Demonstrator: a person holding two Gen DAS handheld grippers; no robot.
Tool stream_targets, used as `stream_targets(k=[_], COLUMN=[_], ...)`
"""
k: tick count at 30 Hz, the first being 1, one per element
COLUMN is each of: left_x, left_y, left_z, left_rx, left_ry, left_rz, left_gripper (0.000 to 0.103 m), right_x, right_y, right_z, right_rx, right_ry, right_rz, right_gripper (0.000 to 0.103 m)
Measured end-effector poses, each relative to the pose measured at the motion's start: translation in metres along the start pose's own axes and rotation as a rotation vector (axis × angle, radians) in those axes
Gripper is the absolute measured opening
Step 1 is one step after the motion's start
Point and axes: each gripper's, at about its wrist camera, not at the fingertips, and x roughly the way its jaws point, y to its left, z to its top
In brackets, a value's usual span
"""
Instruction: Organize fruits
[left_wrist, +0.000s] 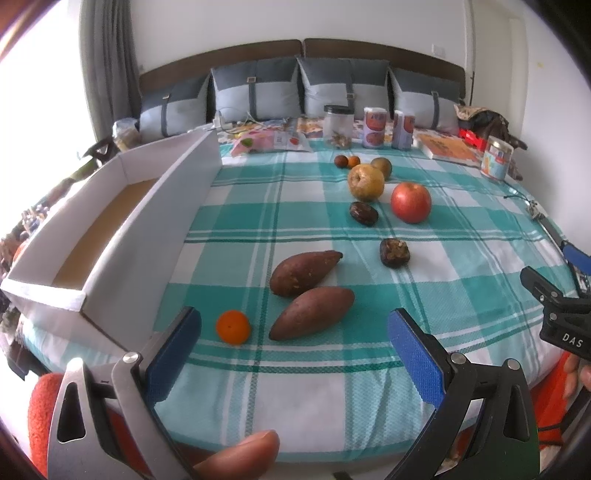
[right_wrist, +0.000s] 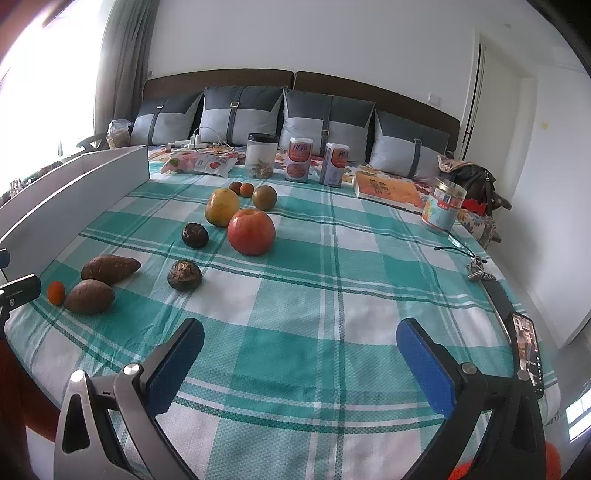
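Observation:
On the green checked bedspread lie two sweet potatoes, a small orange, two dark wrinkled fruits, a red apple, a yellow pear, a brown pear and two tiny fruits. My left gripper hovers open just short of the orange and sweet potatoes, nothing between its blue pads. My right gripper is open over bare cloth, the apple far ahead. A white box with a brown floor stands at left.
Jars, two cans and a book line the back before the pillows. A lidded tub sits at right, keys and a phone near the right edge. A thumb shows at the left view's bottom.

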Motion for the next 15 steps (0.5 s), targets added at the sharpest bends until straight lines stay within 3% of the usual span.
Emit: stream_targets(k=[15], left_x=[0.0016], left_y=[0.0019], left_z=[-0.0001], left_rx=[-0.005], left_ry=[0.005], left_rz=[0.005], left_gripper=[0.102], right_x=[0.0008], right_y=[0.0017], right_z=[-0.0006], right_rx=[0.000], right_ry=[0.003], right_rz=[0.001], right_gripper=[0.103])
